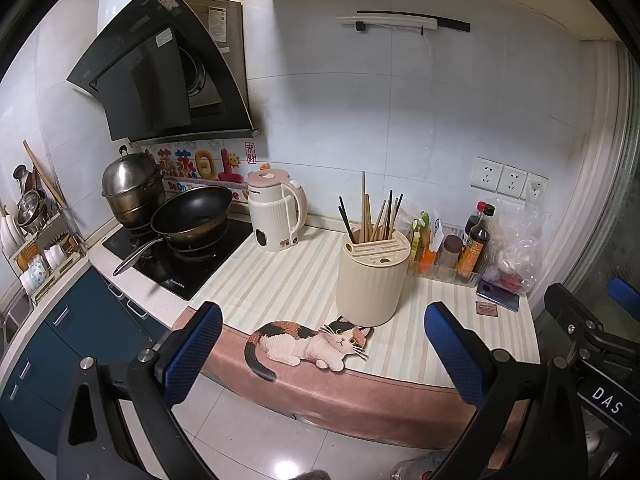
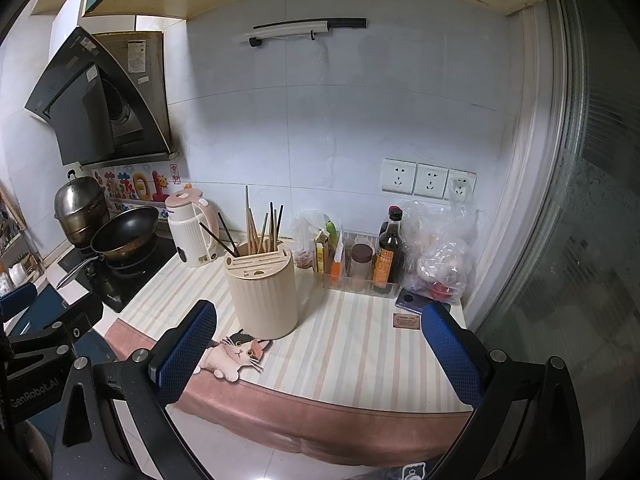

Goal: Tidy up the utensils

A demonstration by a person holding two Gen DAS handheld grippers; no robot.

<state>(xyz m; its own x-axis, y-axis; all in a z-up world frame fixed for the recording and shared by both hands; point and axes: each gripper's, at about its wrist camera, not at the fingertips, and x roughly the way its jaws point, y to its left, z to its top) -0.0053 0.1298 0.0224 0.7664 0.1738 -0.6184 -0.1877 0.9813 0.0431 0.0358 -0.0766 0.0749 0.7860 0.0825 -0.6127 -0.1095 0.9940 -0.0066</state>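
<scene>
Chopsticks [image 1: 376, 216] upright in the holder [image 1: 372, 280].
I hold both tongs, left [image 1: 322, 356] and right [image 2: 316, 354], apart and empty before the worktop [image 2: 360, 352], framing it.

Counter [image 1: 432, 344], striped cat-print mat | cream utensil holder [image 1: 372, 280] with chopsticks | kettle [image 1: 276, 212] | clear condiment tray [image 1: 448, 270] | phone [image 1: 498, 295] | plastic bags [image 1: 514, 248] | hob [image 1: 180, 256]

Both wrist views: off the worktop [image 1: 304, 280] edge, facing the wall; shared: holder [image 1: 372, 276], kettle [image 2: 192, 232].
</scene>
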